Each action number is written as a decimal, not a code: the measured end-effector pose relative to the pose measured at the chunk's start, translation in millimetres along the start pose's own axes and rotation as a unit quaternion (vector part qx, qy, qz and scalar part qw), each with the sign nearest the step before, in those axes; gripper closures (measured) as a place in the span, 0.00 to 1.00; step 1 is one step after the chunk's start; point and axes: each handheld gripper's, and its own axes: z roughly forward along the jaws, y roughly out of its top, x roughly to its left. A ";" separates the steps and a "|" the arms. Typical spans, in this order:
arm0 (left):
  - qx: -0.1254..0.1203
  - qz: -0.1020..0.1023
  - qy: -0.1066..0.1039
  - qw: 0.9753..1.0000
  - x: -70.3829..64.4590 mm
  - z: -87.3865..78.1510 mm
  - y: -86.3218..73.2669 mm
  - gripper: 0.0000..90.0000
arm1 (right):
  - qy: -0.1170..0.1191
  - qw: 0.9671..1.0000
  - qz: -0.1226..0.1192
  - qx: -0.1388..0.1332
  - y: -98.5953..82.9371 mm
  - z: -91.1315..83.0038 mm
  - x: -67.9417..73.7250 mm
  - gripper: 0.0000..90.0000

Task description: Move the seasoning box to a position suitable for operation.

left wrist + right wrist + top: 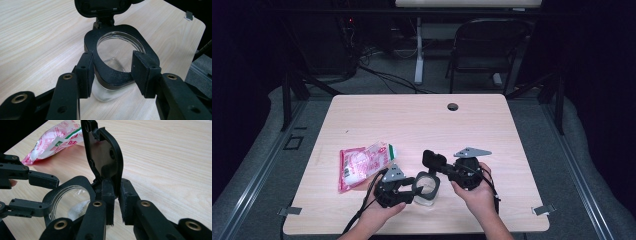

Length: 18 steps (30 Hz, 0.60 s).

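Note:
A clear glass jar [428,192] with a black rim [113,77] stands near the table's front edge. Its hinged black lid [433,160] is flipped up and stands upright. My left gripper [416,188] comes in from the left, and its pads [86,71] press the rim from both sides. My right gripper [443,170] is shut on the lower end of the lid [105,157], just above the hinge. The right gripper view also shows the jar's rim [72,182] and the left gripper [47,193] on it. Something white lies in the jar's bottom.
A red-and-white printed plastic bag [362,163] lies flat just left of the jar, close to my left hand. A cable hole [453,106] sits near the table's far edge. A folding chair [484,47] stands beyond the table.

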 end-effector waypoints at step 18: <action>-0.002 -0.007 -0.014 1.000 3.4 -6.0 0.3 0.61 | 0.001 1.000 0.002 -0.008 0.5 -0.5 -1.8 0.87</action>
